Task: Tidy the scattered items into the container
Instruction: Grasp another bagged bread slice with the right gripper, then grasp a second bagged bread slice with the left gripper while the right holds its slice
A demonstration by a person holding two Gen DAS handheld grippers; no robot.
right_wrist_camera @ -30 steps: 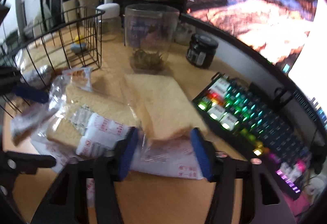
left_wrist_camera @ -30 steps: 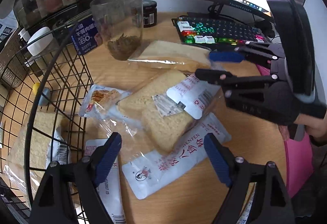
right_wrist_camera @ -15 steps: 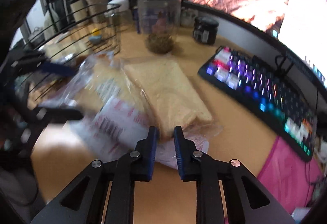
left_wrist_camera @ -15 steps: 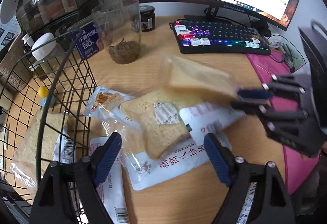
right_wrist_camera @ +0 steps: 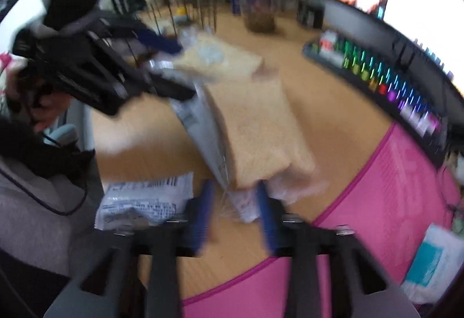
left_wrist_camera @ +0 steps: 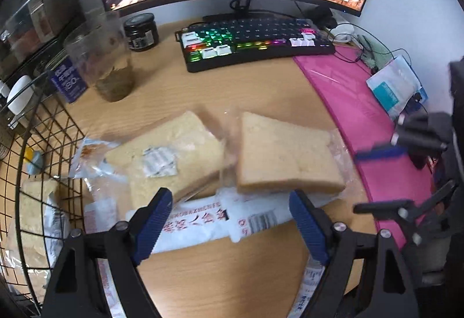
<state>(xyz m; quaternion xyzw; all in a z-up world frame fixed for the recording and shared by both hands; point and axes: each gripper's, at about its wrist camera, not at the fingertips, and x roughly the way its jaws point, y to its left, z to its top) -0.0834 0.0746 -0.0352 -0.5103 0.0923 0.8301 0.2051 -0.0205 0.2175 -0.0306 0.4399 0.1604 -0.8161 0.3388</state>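
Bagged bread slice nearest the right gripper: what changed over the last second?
The right gripper closed on the clear-bagged bread slice, dragged it from near the keyboard toward the pink mat, then opened, releasing it. The left gripper stayed open; the black wire basket is unmoved.

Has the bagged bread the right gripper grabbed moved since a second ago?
Yes. The bagged bread was lying close to the keyboard; it now sits nearer the camera, beside the pink mat.
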